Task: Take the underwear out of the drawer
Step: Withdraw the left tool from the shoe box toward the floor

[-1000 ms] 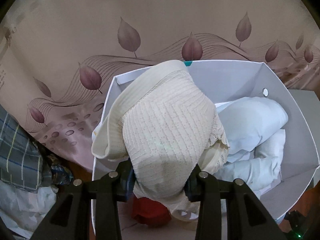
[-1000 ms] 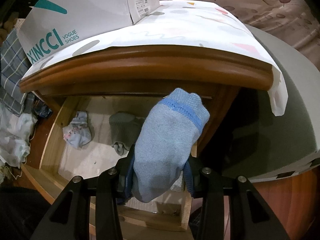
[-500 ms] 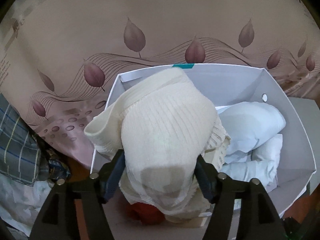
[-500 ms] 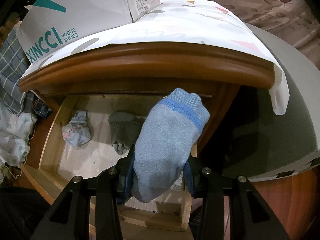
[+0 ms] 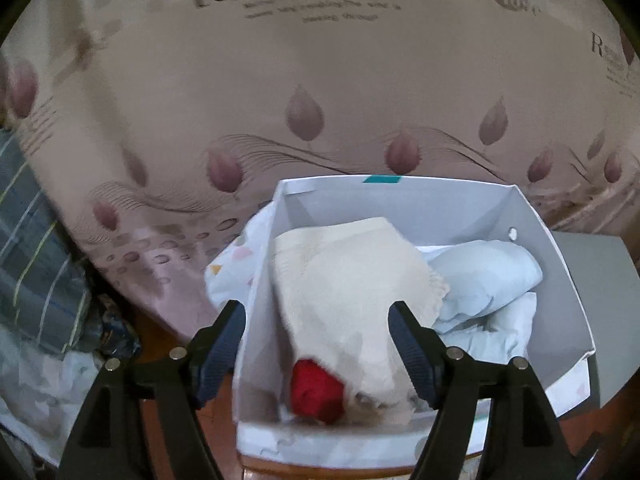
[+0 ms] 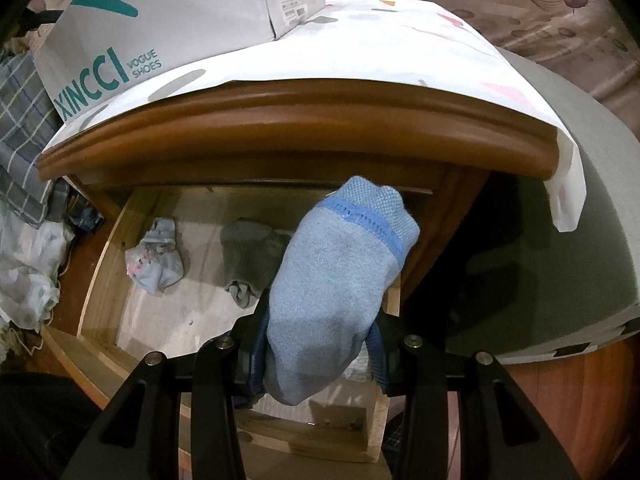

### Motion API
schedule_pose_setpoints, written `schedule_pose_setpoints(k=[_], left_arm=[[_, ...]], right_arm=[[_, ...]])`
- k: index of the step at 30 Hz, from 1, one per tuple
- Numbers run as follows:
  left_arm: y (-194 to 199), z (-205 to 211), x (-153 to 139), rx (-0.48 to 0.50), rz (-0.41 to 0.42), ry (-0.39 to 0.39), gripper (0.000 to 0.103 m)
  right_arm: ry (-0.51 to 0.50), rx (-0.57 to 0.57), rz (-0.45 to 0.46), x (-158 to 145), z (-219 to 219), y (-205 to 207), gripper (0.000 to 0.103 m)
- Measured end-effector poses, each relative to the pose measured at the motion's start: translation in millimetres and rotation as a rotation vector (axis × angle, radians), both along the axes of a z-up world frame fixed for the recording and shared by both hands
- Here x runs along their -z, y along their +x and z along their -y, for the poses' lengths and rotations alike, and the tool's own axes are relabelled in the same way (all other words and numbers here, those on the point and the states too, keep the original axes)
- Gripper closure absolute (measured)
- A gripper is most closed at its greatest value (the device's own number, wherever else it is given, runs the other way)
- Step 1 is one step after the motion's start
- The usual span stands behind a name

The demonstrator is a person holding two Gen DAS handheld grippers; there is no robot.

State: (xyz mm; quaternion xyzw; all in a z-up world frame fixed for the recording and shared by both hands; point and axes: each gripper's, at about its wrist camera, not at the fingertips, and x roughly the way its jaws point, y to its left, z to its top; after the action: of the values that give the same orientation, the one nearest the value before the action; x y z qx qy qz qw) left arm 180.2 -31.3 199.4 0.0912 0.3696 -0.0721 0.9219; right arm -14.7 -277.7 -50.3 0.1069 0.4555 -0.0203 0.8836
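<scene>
In the left wrist view the left tongs (image 5: 316, 344) were opening, their pads clear of the cream ribbed underwear (image 5: 352, 300), which lay in the white box (image 5: 560, 280) with a red piece (image 5: 316, 396) at its six o'clock. In the right wrist view the right tongs (image 6: 316, 356) stood clamped on pale blue underwear (image 6: 336, 296) with a darker blue band, above the open drawer (image 6: 100, 288); grey underwear (image 6: 248, 256) lay at its nine o'clock.

A home bedroom: a brown wooden nightstand (image 6: 296, 140) with an open drawer (image 6: 104, 280) stands beside a bed in pinkish leaf-print bedding (image 5: 320, 80), crumpled clothes (image 6: 24, 280) on the floor
</scene>
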Motion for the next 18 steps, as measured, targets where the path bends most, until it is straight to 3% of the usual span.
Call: schedule_pose_setpoints(k=[9, 18], left_arm=[[-82, -39, 8, -0.105, 0.143, -0.026, 0.027], [-131, -74, 71, -0.254, 0.140, -0.074, 0.027]], right_arm=[[-0.013, -0.007, -0.003, 0, -5, 1, 0.065], [-0.041, -0.029, -0.007, 4, -15, 3, 0.065]])
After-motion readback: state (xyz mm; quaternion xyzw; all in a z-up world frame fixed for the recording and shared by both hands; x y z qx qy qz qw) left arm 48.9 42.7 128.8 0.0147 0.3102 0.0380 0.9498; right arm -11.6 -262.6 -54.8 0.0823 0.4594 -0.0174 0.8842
